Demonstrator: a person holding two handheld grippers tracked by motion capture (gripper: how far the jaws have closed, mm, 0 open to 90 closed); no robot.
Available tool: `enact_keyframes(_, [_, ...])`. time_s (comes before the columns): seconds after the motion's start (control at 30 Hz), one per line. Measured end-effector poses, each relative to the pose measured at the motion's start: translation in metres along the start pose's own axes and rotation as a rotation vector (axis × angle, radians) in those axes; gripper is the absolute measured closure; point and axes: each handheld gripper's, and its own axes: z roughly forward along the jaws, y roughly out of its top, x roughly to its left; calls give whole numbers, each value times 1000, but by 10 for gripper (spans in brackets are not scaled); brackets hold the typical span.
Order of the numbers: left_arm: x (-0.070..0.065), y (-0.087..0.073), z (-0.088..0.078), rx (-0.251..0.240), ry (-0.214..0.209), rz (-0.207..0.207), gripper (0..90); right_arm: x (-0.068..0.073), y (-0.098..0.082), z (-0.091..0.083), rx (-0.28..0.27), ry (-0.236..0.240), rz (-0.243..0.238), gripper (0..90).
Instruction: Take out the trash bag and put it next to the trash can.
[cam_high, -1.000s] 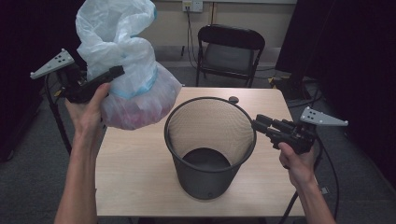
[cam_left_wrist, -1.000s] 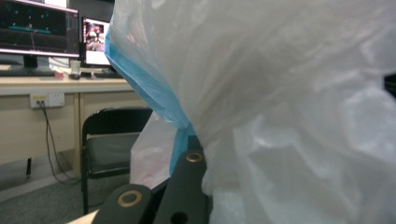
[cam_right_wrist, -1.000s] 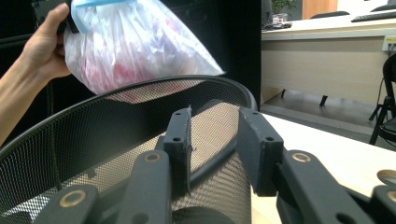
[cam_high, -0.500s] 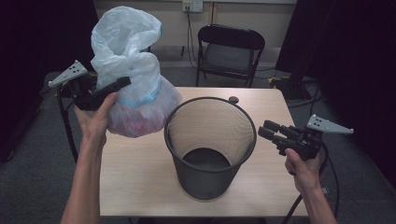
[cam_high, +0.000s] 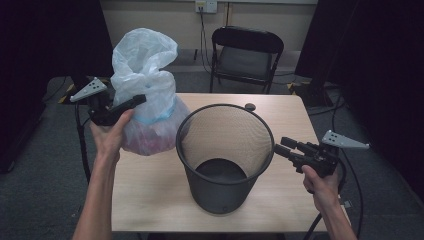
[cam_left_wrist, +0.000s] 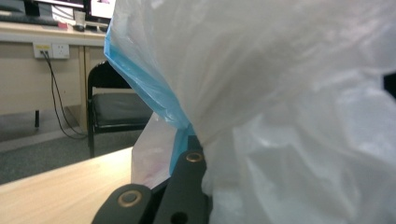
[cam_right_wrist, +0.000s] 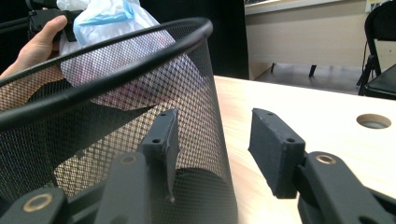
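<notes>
My left hand-held gripper (cam_high: 131, 102) is clamped on the neck of a white plastic bag (cam_high: 145, 95). The bag has a blue band around the pinch and something pinkish inside its round bottom. The bottom of the bag sits low over the tabletop (cam_high: 150, 185) at about 10 o'clock, just beside the bin. I cannot tell if it touches the wood. In the left gripper view the crinkly bag (cam_left_wrist: 289, 107) is squeezed right at the tips of the black jaws, and its blue band runs down to them.

The black mesh bin (cam_high: 225, 155) stands upright in the middle of the tabletop. Its mouth is open and I can see its dark bottom.

My right hand-held gripper (cam_high: 280, 146) is at about 3 o'clock from the bin, pointing at its wall. Its jaws are apart and have just been opening, and nothing is between them. In the right gripper view the mesh wall of the bin (cam_right_wrist: 116, 126) is just beside one pad (cam_right_wrist: 164, 135), and bare wood shows in the gap.

A small round hole (cam_high: 250, 106) is in the tabletop at about 12 o'clock from the bin. A black chair (cam_high: 246, 56) stands on the floor past the far edge.
</notes>
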Motion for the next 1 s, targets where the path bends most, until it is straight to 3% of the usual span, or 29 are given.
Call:
enact_keyframes(0.17, [7,-16,5,36,4,-14,898,-5,-9,1,22,2,24,460])
enact_keyframes(0.43, [15,-37,11,77,26,-31,898,-12,-24,5,68,-44,55,364])
enact_keyframes(1.0, [16,-89,20,178,22,-52,898,-23,-58,11,176,-132,67,307])
